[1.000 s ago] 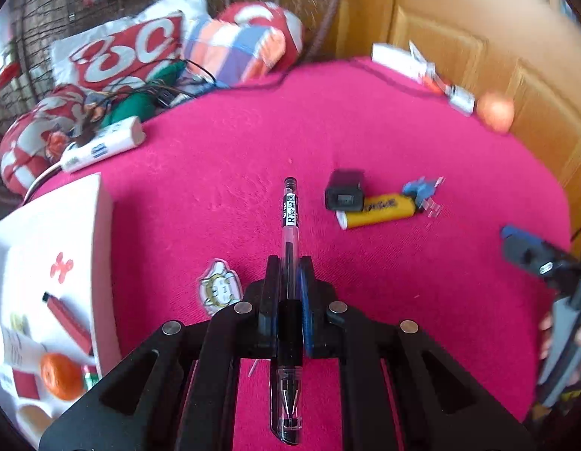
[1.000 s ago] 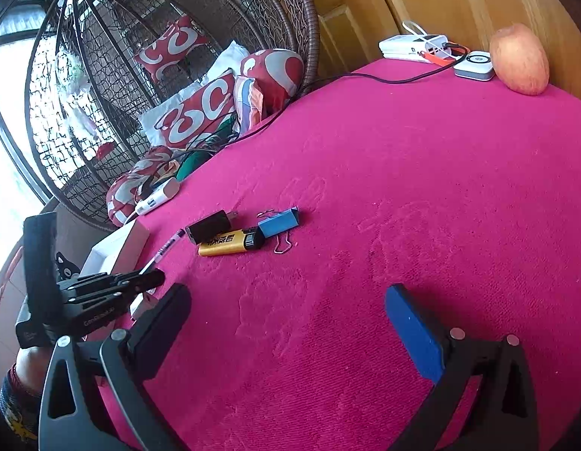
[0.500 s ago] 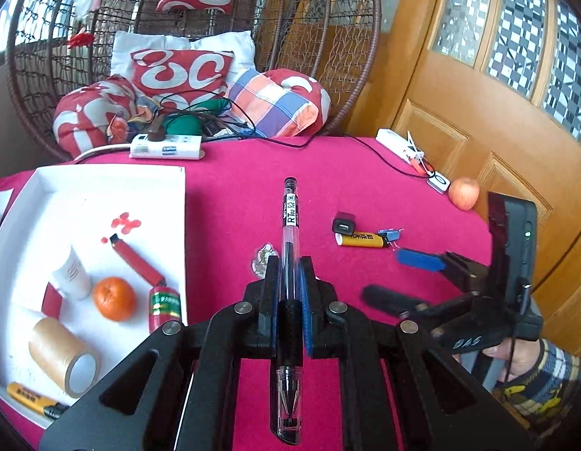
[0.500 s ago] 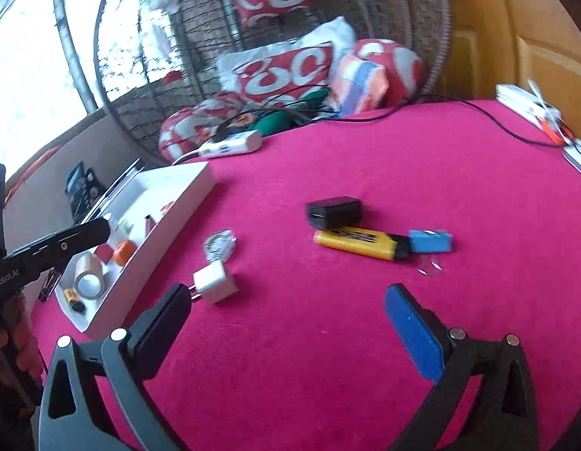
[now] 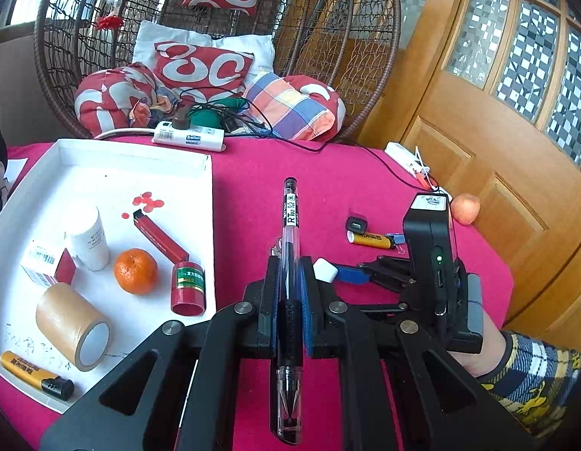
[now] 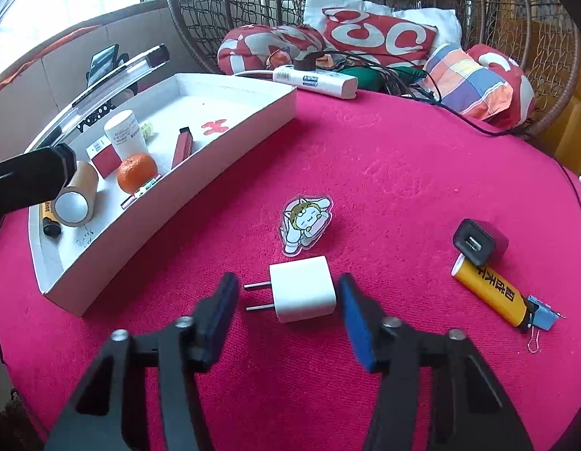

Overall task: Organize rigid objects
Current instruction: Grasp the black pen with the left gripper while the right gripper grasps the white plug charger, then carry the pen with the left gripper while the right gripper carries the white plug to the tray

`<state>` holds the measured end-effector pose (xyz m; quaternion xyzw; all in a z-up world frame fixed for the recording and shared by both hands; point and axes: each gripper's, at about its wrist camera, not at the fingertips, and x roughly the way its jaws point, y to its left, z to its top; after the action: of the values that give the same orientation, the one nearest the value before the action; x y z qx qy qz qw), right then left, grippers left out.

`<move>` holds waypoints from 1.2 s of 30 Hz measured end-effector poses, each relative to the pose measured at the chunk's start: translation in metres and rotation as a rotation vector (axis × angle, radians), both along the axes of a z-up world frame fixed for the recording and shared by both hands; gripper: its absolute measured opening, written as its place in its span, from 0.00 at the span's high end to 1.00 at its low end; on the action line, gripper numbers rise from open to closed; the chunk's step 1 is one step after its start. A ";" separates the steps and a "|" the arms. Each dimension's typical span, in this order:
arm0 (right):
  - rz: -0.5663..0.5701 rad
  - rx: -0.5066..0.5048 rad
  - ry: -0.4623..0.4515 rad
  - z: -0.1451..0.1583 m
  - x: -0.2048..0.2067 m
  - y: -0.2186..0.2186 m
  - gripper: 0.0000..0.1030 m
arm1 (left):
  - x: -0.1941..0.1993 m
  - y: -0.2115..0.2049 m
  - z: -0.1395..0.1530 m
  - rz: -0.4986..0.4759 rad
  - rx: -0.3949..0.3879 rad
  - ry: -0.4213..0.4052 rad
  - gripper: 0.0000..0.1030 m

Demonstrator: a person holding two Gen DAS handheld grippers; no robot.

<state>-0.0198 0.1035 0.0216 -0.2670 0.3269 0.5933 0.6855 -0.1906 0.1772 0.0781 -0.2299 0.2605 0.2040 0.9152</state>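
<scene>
While the left gripper (image 5: 289, 278) stays nothing but clamped tight on a clear pen (image 5: 290, 233) that runs along its fingers, the right gripper (image 6: 288, 293) is down over the white plug adapter (image 6: 302, 288) with its jaws closing. The adapter sits on the pink tablecloth (image 6: 384, 150) between the pads, prongs pointing left, and the pads aren't pressing on it yet as far as the view shows. Just behind it lies a cartoon cat sticker (image 6: 304, 222). Off to the right are a black charger (image 6: 480, 242), a yellow lighter (image 6: 491, 292) and a blue binder clip (image 6: 542, 315). The white tray (image 6: 230, 154) with an orange (image 6: 137, 172), tape roll (image 6: 75, 197) and other bits sits at the left.
</scene>
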 end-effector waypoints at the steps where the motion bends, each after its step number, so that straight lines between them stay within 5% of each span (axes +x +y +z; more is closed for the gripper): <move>1: -0.008 0.003 0.002 0.001 0.000 -0.001 0.56 | -0.001 0.000 0.001 0.002 0.004 -0.003 0.91; 19: -0.041 0.397 0.043 0.111 -0.021 -0.092 0.56 | -0.013 -0.031 0.031 0.051 0.154 -0.054 0.91; 36: 0.035 0.403 0.046 0.118 -0.053 -0.094 0.56 | -0.041 -0.032 0.036 0.086 0.151 -0.093 0.91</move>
<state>-0.0731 0.0090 0.1401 -0.1164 0.2122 0.6645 0.7070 -0.2319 0.1452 0.1137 -0.1805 0.1918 0.2511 0.9315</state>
